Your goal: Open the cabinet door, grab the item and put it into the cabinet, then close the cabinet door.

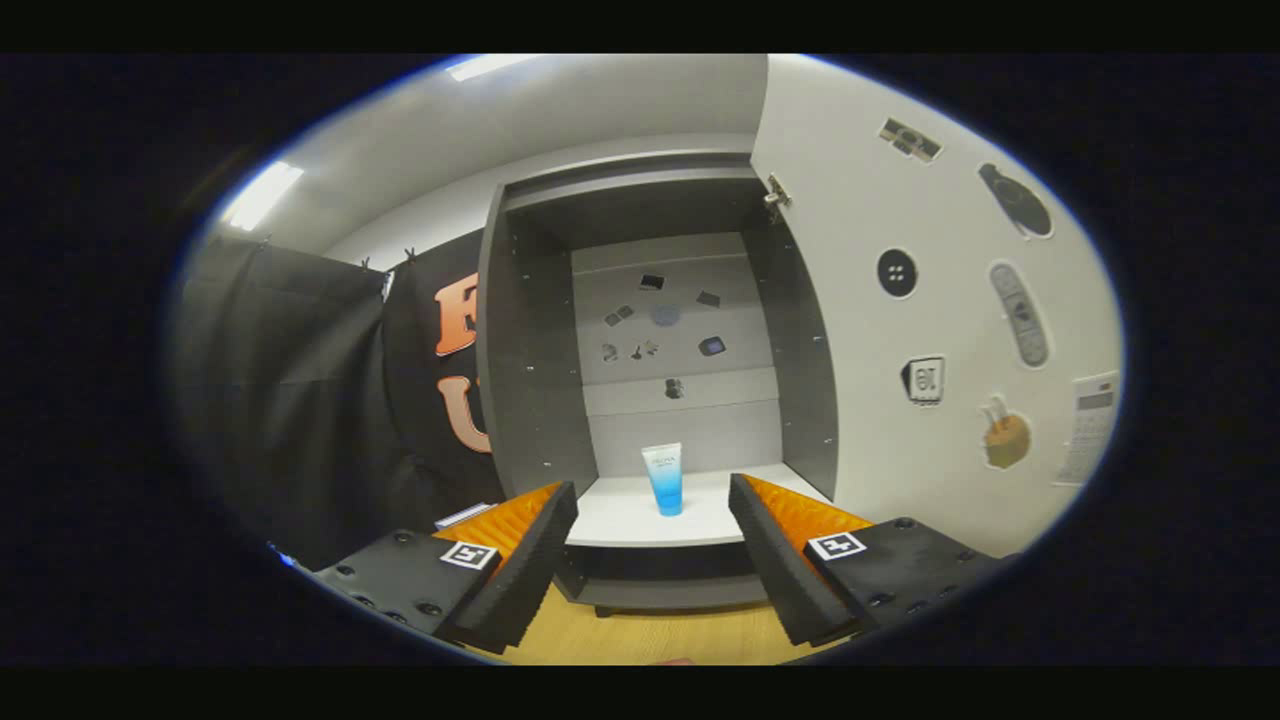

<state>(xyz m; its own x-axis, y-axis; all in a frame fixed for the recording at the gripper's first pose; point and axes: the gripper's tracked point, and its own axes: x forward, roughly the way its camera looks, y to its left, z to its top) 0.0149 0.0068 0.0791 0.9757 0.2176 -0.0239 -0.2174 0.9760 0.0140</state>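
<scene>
We find no text that can be read. The tube [664,478] on the cabinet shelf [620,520] bears print near its top, too small to make out. Stickers [924,380] on the open cabinet door [900,330] carry marks we cannot decipher; one sticker resembles a calendar grid, illegible.

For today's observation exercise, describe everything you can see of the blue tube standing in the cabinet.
The blue tube is a small squeeze tube, white at the top and fading to bright blue toward its base, and looks like soft plastic. It stands upright on its lower end, alone on the white shelf inside the open cabinet, near the shelf's front. Only the shelf touches it. It lies beyond the open gripper, whose fingers are spread and apart from it.
</scene>
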